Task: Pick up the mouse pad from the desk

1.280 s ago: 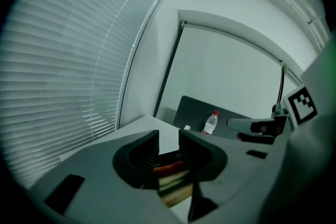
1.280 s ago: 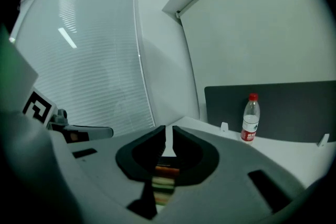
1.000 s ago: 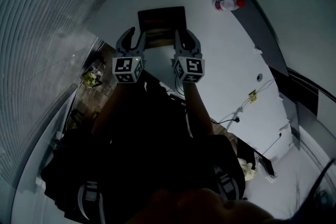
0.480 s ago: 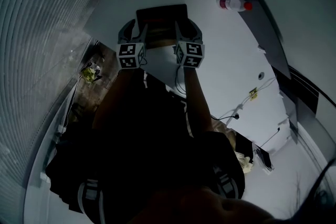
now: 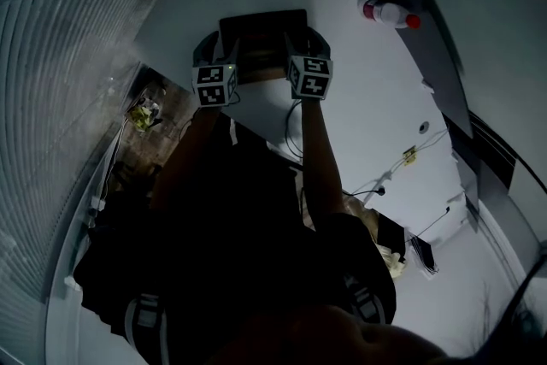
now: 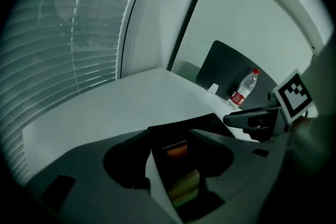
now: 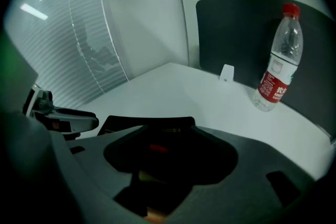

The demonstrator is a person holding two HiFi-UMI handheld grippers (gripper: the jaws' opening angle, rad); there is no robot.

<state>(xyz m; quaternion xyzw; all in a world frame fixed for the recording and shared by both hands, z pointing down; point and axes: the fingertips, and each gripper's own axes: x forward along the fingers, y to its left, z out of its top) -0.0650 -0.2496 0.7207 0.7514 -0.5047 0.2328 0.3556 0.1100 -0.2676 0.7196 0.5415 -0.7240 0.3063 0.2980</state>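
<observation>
A dark mouse pad (image 5: pixel 261 43) with an orange-yellow print lies flat on the white desk (image 5: pixel 367 98) near its far left corner. My left gripper (image 5: pixel 215 47) is low over the pad's left edge and my right gripper (image 5: pixel 306 43) over its right part. Both sets of jaws are opening. In the left gripper view the mouse pad's (image 6: pixel 181 165) edge runs between the spread jaws of the left gripper (image 6: pixel 170 136), which do not press on it. In the right gripper view the mouse pad (image 7: pixel 157 152) lies under the right gripper (image 7: pixel 168 126), whose jaws are equally apart.
A clear water bottle (image 5: pixel 389 13) with a red cap stands against a dark partition (image 7: pixel 236 34) behind the pad. A small white card (image 7: pixel 227 72) sits near it. Window blinds (image 6: pixel 63 50) line the left. Cables (image 5: pixel 402 162) trail over the desk's near right part.
Both grippers have sunk toward the desk and moved forward over the pad. Their jaws have spread wider, the right more than the left.
</observation>
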